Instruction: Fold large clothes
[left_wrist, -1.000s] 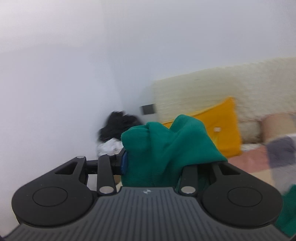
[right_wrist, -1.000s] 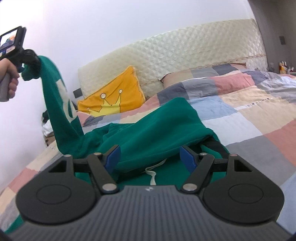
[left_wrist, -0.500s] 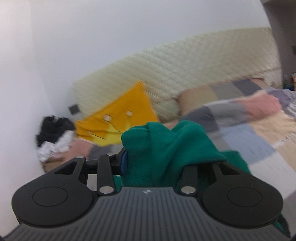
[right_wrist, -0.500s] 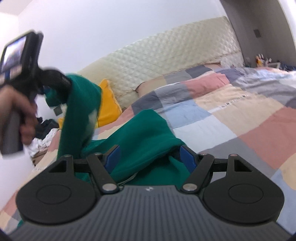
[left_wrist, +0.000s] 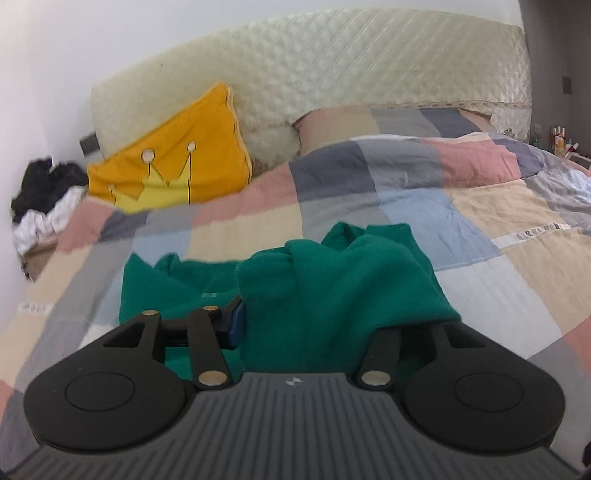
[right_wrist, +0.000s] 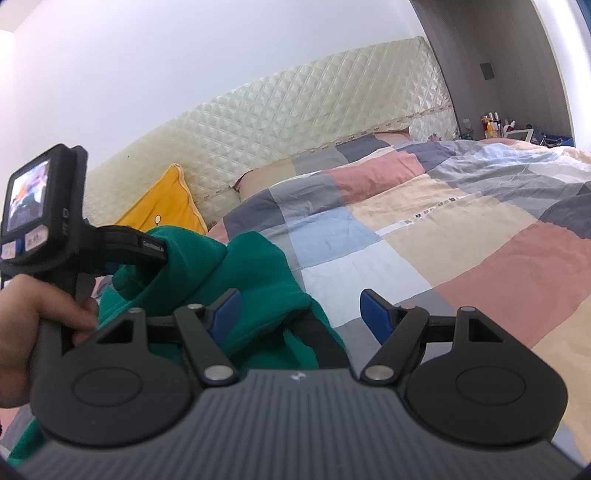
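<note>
A green garment (left_wrist: 332, 280) lies bunched on the patchwork quilt (left_wrist: 480, 206). My left gripper (left_wrist: 328, 321) is low over the bed with a thick fold of the garment between its fingers. Its jaws are opening, and the fold still touches the blue left pad (left_wrist: 236, 325) and hides the right one. The right wrist view shows that left gripper (right_wrist: 155, 251), held by a hand (right_wrist: 33, 325), with the garment (right_wrist: 251, 266) draped from its tip. My right gripper (right_wrist: 299, 310) is open; the cloth lies against its left finger only.
A yellow crown pillow (left_wrist: 173, 155) leans on the quilted cream headboard (left_wrist: 332, 66). A heap of dark and white clothes (left_wrist: 44, 192) sits at the far left by the wall. Small bottles (right_wrist: 495, 123) stand beyond the bed's far right corner.
My left gripper swung from the wall towards the bed and came down with the green fold; its left pad has moved outward. The cloth no longer reaches my right gripper's right pad.
</note>
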